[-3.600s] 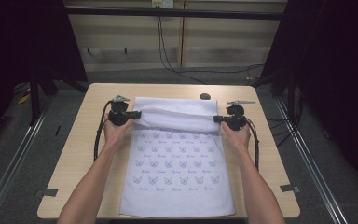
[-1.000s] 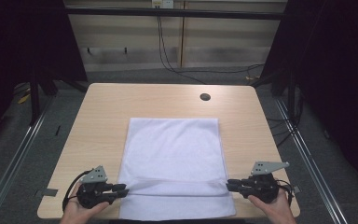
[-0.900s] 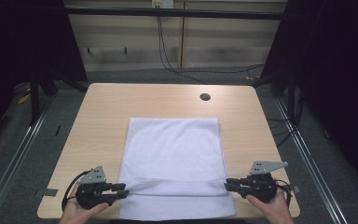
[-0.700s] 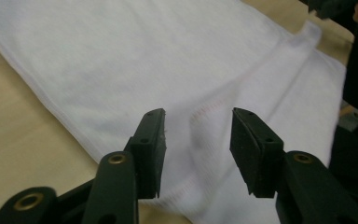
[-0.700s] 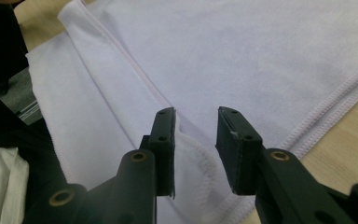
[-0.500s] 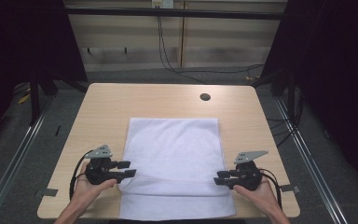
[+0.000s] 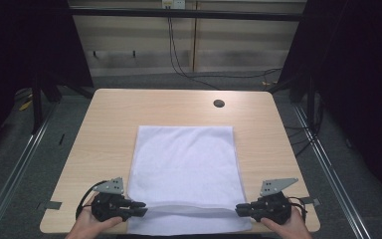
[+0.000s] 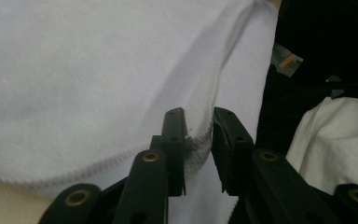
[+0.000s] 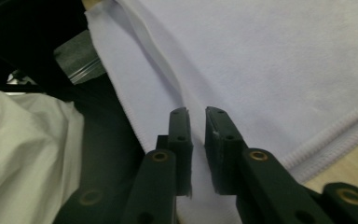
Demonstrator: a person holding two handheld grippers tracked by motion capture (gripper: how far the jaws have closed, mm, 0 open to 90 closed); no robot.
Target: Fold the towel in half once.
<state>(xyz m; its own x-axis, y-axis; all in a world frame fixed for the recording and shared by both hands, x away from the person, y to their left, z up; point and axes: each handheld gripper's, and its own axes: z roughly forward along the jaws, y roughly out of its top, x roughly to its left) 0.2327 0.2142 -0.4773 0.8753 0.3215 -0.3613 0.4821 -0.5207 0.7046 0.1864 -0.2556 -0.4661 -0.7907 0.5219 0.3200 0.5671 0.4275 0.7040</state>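
The towel [image 7: 185, 174] lay folded over on itself on the near half of the table [image 7: 109, 119], plain white side up, its near end hanging a little past the table's front edge — a few seconds back it was spread out with the printed side showing and I was gripping the far fold, so the first fold was done. Half a second ago I had both grippers lifted off and spread wider; the jaws had just been closing again. My left gripper [image 7: 138, 205] had come back onto the near left corner, and in the left gripper view the stitched hem [image 8: 196, 140] sat between the jaws, which were pinched on it. My right gripper [image 7: 239, 209] was at the near right corner, jaws nearly together with the cloth between them. I judged a second fold was next. Bare wood lay ahead up to the small dark hole [image 7: 219, 103], and along both sides.
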